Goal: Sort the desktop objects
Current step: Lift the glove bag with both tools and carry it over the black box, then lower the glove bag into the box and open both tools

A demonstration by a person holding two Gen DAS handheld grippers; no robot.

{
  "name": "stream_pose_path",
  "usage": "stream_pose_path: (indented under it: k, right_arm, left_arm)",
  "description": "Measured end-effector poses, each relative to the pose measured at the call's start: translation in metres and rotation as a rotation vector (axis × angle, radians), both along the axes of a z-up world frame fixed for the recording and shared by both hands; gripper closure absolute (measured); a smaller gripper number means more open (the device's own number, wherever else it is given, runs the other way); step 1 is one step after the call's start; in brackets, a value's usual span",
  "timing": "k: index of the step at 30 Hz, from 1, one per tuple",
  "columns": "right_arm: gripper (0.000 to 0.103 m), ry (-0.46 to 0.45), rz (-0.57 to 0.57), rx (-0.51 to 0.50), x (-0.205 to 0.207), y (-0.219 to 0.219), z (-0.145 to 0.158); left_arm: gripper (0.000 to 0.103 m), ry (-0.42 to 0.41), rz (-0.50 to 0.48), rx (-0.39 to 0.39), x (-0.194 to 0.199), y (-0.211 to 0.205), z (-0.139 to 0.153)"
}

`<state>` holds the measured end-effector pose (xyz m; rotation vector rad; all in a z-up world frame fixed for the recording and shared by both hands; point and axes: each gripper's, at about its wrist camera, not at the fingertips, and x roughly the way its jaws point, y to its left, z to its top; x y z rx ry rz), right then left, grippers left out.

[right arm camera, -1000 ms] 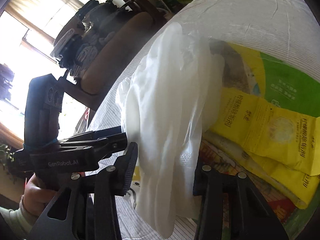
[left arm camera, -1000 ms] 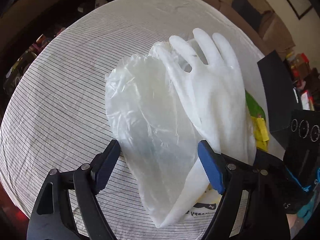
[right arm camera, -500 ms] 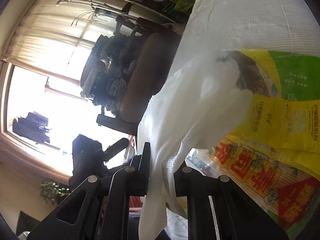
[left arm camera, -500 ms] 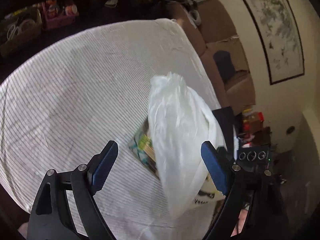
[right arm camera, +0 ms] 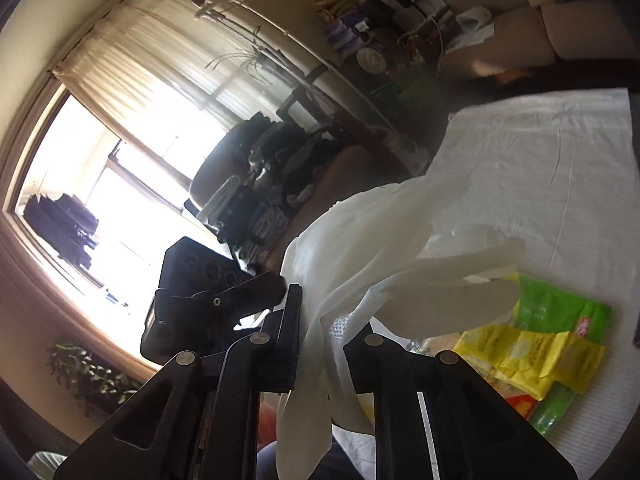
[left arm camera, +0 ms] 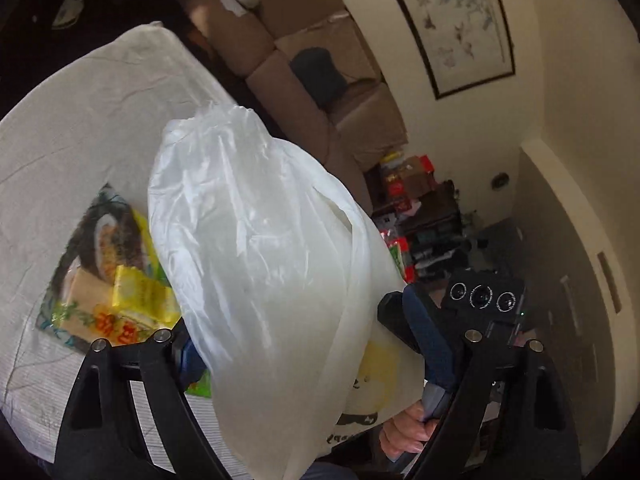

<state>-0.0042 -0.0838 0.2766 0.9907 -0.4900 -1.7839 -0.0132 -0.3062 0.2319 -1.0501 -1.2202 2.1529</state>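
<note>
right gripper jaws clamped on white glove, raised off table. left gripper jaws held apart, glove and thin plastic bag hung between them. yellow packets left on table beyond jaws.

— Where is the plastic bag?
— Between the fingers of the left gripper, hanging above the table. The glove hangs beside it, pinched in the right gripper.
— And below them?
— Food packets lie on the table, left of the bag in the left view, right of the glove in the right view.
— Behind the table?
— A sofa runs along its far edge, with a picture on the wall above it.
</note>
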Motion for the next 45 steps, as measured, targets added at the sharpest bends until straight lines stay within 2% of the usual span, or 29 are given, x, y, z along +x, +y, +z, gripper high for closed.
stream_pose_path:
  k: [4,7,9,13,17,19,21,24,26,27,30,34,36,39,41,43,45]
  right_arm:
    - [0.089,0.067,-0.093,0.039,-0.019,0.065,0.044]
    - [0.089,0.091,-0.172,0.062,-0.044,0.117,0.06]
    - [0.089,0.087,-0.215,0.064,-0.064,0.149,0.059]
    - [0.089,0.08,-0.291,0.051,-0.112,0.205,0.044]
    - [0.089,0.062,-0.328,0.04,-0.162,0.241,0.01]
    - [0.089,0.022,-0.318,0.043,-0.179,0.248,-0.024]
    - [0.089,-0.037,-0.303,0.09,-0.192,0.247,-0.065]
    - [0.089,-0.173,-0.285,0.207,-0.205,0.245,-0.123]
    - [0.089,-0.27,-0.274,0.253,-0.206,0.248,-0.151]
    - [0.093,-0.286,-0.27,0.277,-0.206,0.249,-0.157]
    - [0.09,-0.254,-0.258,0.347,-0.202,0.247,-0.149]
    - [0.09,-0.25,-0.243,0.438,-0.196,0.246,-0.148]
    - [0.089,-0.185,-0.227,0.537,-0.188,0.237,-0.145]
    - [0.088,-0.053,-0.183,0.753,-0.178,0.21,-0.139]
    - [0.087,0.014,-0.161,0.826,-0.172,0.207,-0.141]
    - [0.079,0.005,-0.126,0.79,-0.171,0.204,-0.142]
    - [0.056,-0.042,-0.127,0.739,-0.17,0.212,-0.141]
  left_arm:
    - [0.022,0.024,-0.1,-0.071,-0.046,0.068,0.038]
    - [0.022,0.028,-0.182,-0.109,-0.083,0.129,0.049]
    - [0.022,0.02,-0.226,-0.129,-0.109,0.167,0.049]
    - [0.022,-0.023,-0.262,-0.167,-0.169,0.216,0.039]
    - [0.022,-0.101,-0.208,-0.309,-0.213,0.231,0.014]
    - [0.022,-0.127,-0.168,-0.379,-0.218,0.232,0.002]
    - [0.021,-0.145,-0.162,-0.418,-0.22,0.232,-0.011]
    - [0.021,-0.173,-0.185,-0.446,-0.217,0.236,-0.027]
    - [0.021,-0.176,-0.19,-0.467,-0.216,0.242,-0.036]
    - [0.021,-0.177,-0.194,-0.474,-0.219,0.245,-0.038]
    - [0.021,-0.194,-0.217,-0.466,-0.222,0.253,-0.049]
    - [0.021,-0.199,-0.253,-0.497,-0.222,0.274,-0.055]
    - [0.021,-0.203,-0.268,-0.503,-0.225,0.286,-0.057]
    - [0.021,-0.204,-0.288,-0.488,-0.233,0.304,-0.061]
    - [0.02,-0.218,-0.298,-0.481,-0.243,0.317,-0.068]
    - [0.021,-0.26,-0.292,-0.479,-0.253,0.324,-0.077]
    - [0.021,-0.263,-0.287,-0.455,-0.257,0.324,-0.077]
